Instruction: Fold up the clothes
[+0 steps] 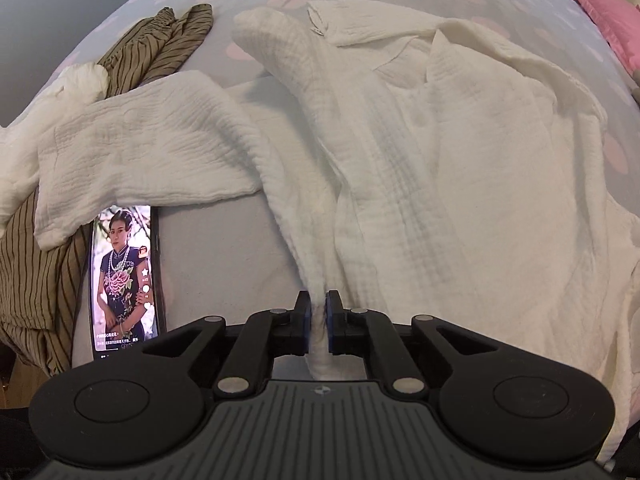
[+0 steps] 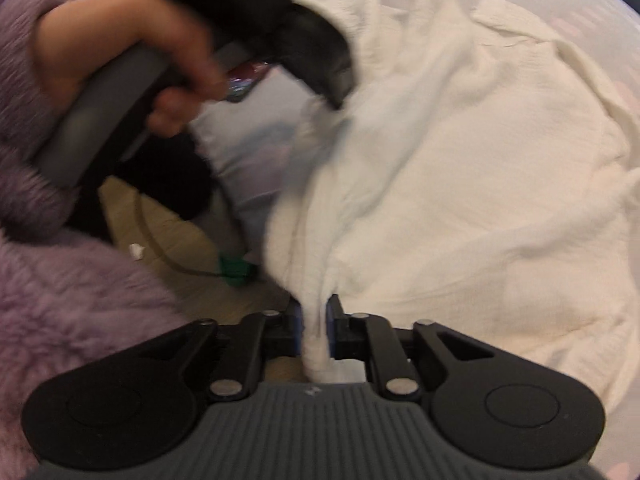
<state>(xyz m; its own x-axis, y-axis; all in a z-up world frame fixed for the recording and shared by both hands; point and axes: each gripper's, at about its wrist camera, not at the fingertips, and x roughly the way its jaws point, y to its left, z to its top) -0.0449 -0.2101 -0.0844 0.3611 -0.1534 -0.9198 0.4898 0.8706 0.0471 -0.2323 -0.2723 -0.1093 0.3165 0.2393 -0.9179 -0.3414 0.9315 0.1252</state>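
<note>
A cream crinkled shirt [image 1: 440, 160] lies spread on the bed, its sleeve [image 1: 152, 152] stretched out to the left. My left gripper [image 1: 319, 312] is shut on a bunched fold of its near hem, and the cloth rises taut from the pads. In the right wrist view the same shirt [image 2: 460, 180] fills the right half. My right gripper [image 2: 314, 316] is shut on another gathered bit of its edge. A hand [image 2: 160, 52] holds the left gripper's body [image 2: 280, 20] at the upper left of that blurred view.
A lit phone [image 1: 124, 280] lies on the grey dotted bedsheet [image 1: 224, 272] left of my left gripper. Brown striped clothes [image 1: 160, 44] lie at the far left, and a pink pillow [image 1: 608, 12] at the top right. A fuzzy purple sleeve [image 2: 60, 300] and floor [image 2: 168, 240] show beyond the bed's edge.
</note>
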